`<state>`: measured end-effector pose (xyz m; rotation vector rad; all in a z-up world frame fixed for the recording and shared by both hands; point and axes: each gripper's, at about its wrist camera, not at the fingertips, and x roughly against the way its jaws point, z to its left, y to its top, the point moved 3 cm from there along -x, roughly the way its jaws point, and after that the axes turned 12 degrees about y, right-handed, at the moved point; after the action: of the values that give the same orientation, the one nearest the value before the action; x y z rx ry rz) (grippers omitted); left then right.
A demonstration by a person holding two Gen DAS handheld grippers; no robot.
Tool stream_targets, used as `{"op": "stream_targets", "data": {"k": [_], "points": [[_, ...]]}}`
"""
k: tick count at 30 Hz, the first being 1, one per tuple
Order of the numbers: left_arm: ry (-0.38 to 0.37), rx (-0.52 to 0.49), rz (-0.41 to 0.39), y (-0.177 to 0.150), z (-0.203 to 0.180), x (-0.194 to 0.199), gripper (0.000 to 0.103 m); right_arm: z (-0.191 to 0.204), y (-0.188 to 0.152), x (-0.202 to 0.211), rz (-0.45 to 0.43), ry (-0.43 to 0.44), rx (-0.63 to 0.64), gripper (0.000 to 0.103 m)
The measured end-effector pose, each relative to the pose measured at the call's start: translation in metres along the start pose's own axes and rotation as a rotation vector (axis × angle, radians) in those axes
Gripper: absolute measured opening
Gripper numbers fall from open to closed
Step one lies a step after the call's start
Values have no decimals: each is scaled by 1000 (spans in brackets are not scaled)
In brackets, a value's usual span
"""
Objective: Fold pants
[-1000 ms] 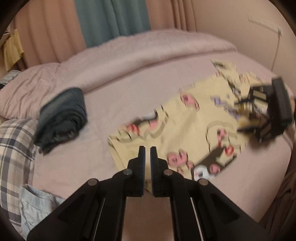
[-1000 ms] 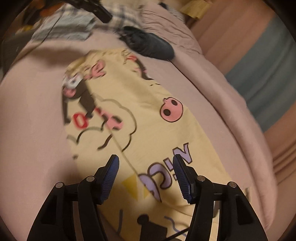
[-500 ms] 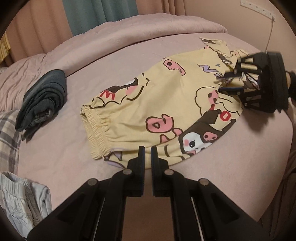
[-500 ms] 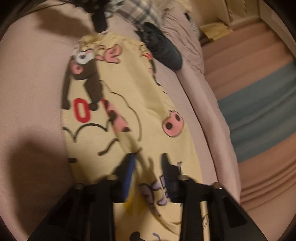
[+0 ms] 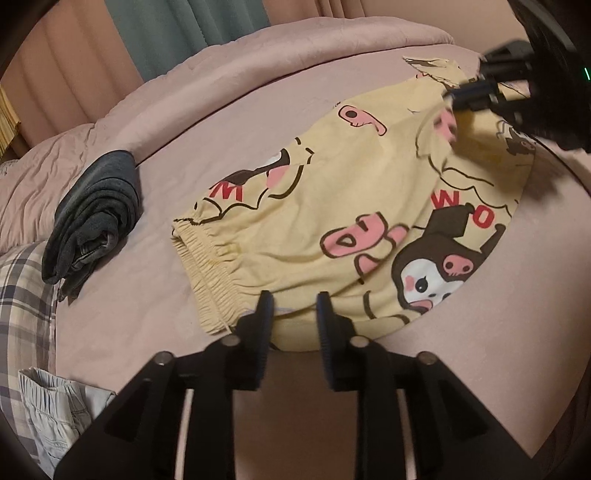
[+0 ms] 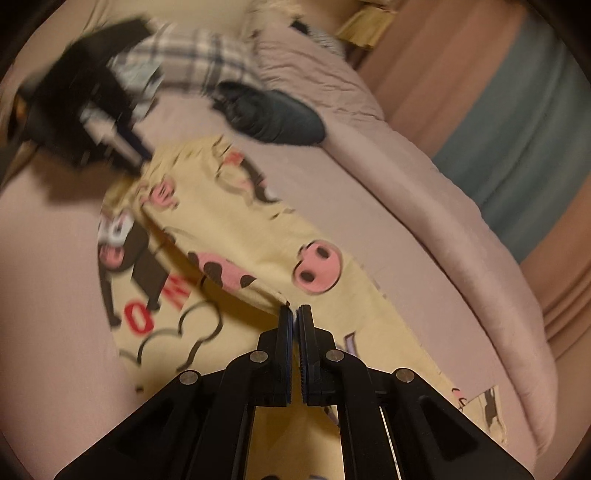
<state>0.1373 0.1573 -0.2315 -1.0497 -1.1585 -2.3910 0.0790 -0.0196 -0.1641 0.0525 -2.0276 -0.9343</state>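
Yellow cartoon-print pants (image 5: 332, 206) lie flat on the pink bed, elastic waistband (image 5: 207, 273) toward the left wrist camera. My left gripper (image 5: 293, 306) is open, its fingertips at the near waist corner, nothing between them. My right gripper (image 6: 294, 314) is shut on a pinched fold of the pants (image 6: 236, 273) at mid-leg and lifts it. In the left wrist view the right gripper (image 5: 480, 96) shows at the far right over the legs. In the right wrist view the left gripper (image 6: 122, 147) shows blurred at the waist end.
A folded dark garment (image 5: 92, 218) lies on the bed left of the pants. A plaid cloth (image 5: 22, 295) and a pale grey garment (image 5: 55, 413) lie at the near left. A pink duvet roll (image 5: 258, 59) and curtains (image 5: 184, 33) are behind.
My left gripper has opened and come down to the waistband corner. My right gripper has shut on a fold of the pants leg and raised it.
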Motion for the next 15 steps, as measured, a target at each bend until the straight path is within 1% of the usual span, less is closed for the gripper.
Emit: {"op": "stream_targets", "data": {"k": [2, 4, 5, 8, 9, 11, 12, 13, 15], "points": [[-3, -11, -11, 0, -1, 2, 40, -8, 7, 2, -21, 15, -41, 4], [-2, -12, -30, 2, -3, 4, 46, -17, 12, 3, -40, 28, -83, 4], [-3, -15, -36, 4, -3, 4, 46, -18, 15, 5, -51, 33, -102, 4], [42, -20, -48, 10, -4, -2, 46, -26, 19, 9, -78, 43, -142, 4], [48, -19, -51, 12, -3, -5, 46, -27, 20, 10, -84, 48, -148, 4], [86, -19, -59, 16, 0, -9, 46, -28, 22, 12, -90, 52, -145, 4], [81, -13, -65, 19, 3, -11, 46, -28, 22, 12, -84, 47, -135, 4], [72, -7, -68, 21, 6, -13, 42, -27, 22, 11, -78, 45, -128, 4], [35, -2, -39, 24, 10, -22, 4, -25, 20, 10, -72, 52, -123, 4]]}}
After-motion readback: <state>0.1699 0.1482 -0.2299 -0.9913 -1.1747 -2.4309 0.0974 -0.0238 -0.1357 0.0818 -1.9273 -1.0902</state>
